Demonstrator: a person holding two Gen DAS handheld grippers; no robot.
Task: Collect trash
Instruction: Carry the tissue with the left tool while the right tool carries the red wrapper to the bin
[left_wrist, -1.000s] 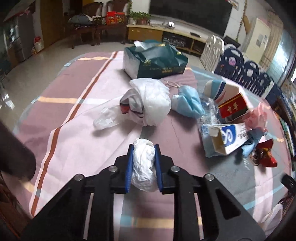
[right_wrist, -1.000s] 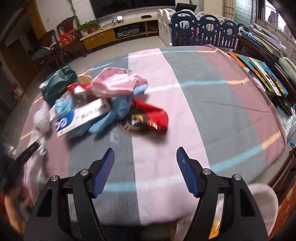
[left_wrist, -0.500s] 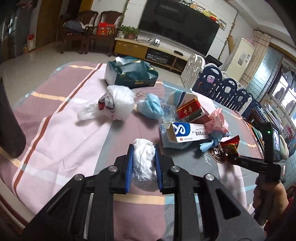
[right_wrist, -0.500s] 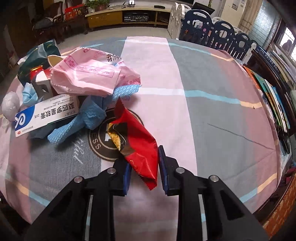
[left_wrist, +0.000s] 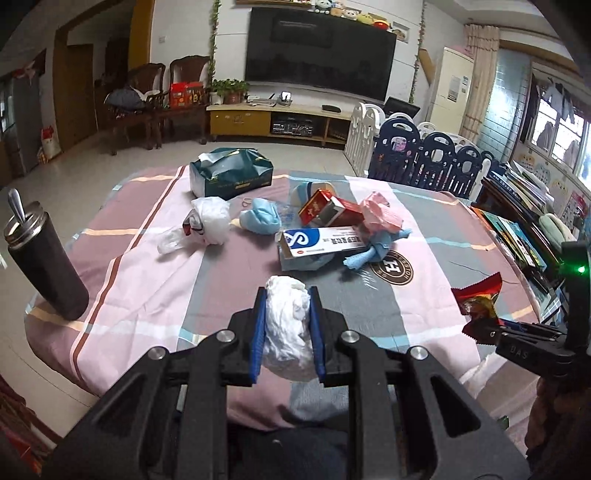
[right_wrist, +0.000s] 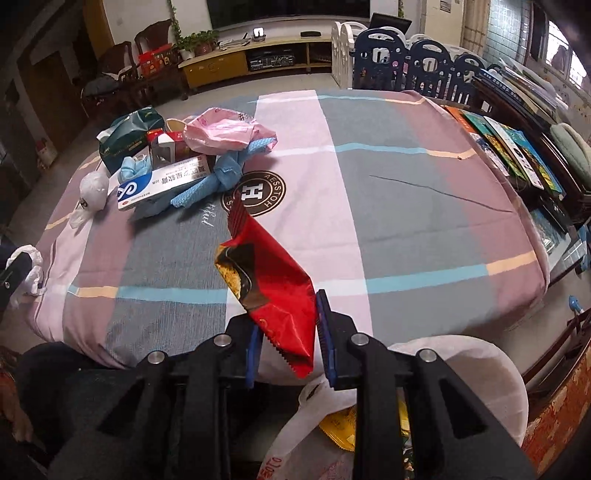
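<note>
In the left wrist view my left gripper (left_wrist: 288, 295) is shut on a crumpled white plastic wad (left_wrist: 286, 328), held above the near edge of the striped tablecloth (left_wrist: 147, 266). My right gripper (right_wrist: 286, 317) is shut on the lower end of a red snack wrapper (right_wrist: 269, 273), lifted clear of the cloth. Below it an open white trash bag (right_wrist: 469, 373) shows yellow trash inside. The left wrist view also catches the right gripper (left_wrist: 491, 328) with the red wrapper (left_wrist: 480, 291) at the right edge. More trash lies mid-table: a toothpaste box (left_wrist: 321, 242), a pink bag (left_wrist: 380, 216), a knotted blue cloth (left_wrist: 373, 251).
A black flask (left_wrist: 44, 266) stands at the table's left edge. A green tissue pack (left_wrist: 231, 177), a white plastic bag (left_wrist: 210, 221), a blue mask (left_wrist: 260, 219) and a red carton (left_wrist: 325, 212) lie farther back. Books (right_wrist: 517, 155) line a shelf on the right.
The right gripper shut on the red wrapper and lifted it off the cloth toward the near edge. The left gripper, still holding the white wad, drew back and rose.
</note>
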